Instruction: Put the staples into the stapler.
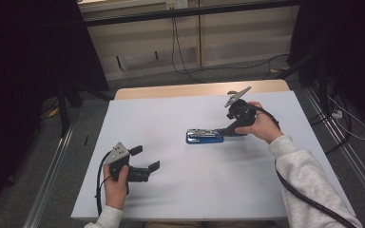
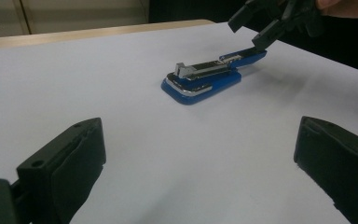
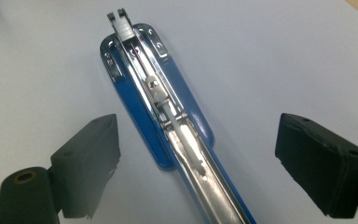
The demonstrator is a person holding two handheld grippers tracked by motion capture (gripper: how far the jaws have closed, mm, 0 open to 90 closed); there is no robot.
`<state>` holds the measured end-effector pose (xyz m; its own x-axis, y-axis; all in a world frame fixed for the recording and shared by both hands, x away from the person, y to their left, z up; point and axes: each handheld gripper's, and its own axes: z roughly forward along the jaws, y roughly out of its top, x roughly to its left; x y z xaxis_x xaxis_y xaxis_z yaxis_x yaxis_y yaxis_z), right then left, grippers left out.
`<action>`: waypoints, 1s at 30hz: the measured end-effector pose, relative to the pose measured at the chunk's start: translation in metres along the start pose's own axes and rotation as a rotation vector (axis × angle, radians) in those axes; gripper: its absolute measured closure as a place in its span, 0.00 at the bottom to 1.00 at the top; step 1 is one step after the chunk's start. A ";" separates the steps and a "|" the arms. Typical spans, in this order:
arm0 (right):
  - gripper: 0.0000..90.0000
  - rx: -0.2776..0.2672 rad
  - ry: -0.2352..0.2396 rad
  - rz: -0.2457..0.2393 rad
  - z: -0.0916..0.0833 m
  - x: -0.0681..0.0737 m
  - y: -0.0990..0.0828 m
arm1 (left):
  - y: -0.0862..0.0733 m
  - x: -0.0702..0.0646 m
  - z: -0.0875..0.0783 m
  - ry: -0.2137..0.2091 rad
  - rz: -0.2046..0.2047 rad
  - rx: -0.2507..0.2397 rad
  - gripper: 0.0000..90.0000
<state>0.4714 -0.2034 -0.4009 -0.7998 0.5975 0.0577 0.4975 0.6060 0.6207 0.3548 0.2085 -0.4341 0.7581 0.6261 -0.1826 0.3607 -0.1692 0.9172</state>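
Observation:
A blue stapler [image 1: 204, 136] lies on the white table top, swung open so its metal staple channel [image 3: 168, 116] faces up. My right gripper [image 1: 227, 129] is at the stapler's right end, jaws open. In the right gripper view the stapler runs up between the two black pads [image 3: 93, 163] with a gap on each side. My left gripper [image 1: 146, 158] is open near the table's front left, nothing between its jaws. In the left gripper view it [image 2: 196, 172] points at the stapler [image 2: 205, 77], with the right gripper [image 2: 249, 30] above the stapler's far end.
The white sheet [image 1: 171, 190] covers most of a wooden table, whose bare edge [image 1: 195, 89] shows at the far side. Metal rails [image 1: 52, 180] run along the floor on both sides, and cables [image 1: 347, 123] lie on the floor at the right.

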 end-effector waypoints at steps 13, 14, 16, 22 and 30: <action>0.10 -0.075 -0.057 0.043 -0.012 0.004 -0.020 | 0.008 0.002 0.019 0.003 -0.038 0.008 0.03; 0.10 -0.084 -0.060 0.047 -0.013 0.004 -0.022 | 0.010 0.002 0.022 0.005 -0.035 0.016 0.03; 0.10 -0.081 -0.065 0.053 -0.014 0.004 -0.025 | 0.012 0.002 0.027 0.008 -0.030 0.011 0.03; 0.09 -0.084 -0.085 0.074 -0.018 0.005 -0.037 | 0.018 0.004 0.048 0.005 -0.034 0.021 0.03; 0.09 -0.094 -0.113 0.090 -0.028 0.003 -0.050 | 0.027 0.004 0.069 0.021 -0.014 0.048 0.03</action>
<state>0.4346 -0.2461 -0.4095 -0.7080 0.7055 0.0309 0.5272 0.4989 0.6879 0.4057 0.1540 -0.4342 0.7415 0.6442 -0.1876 0.3973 -0.1963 0.8964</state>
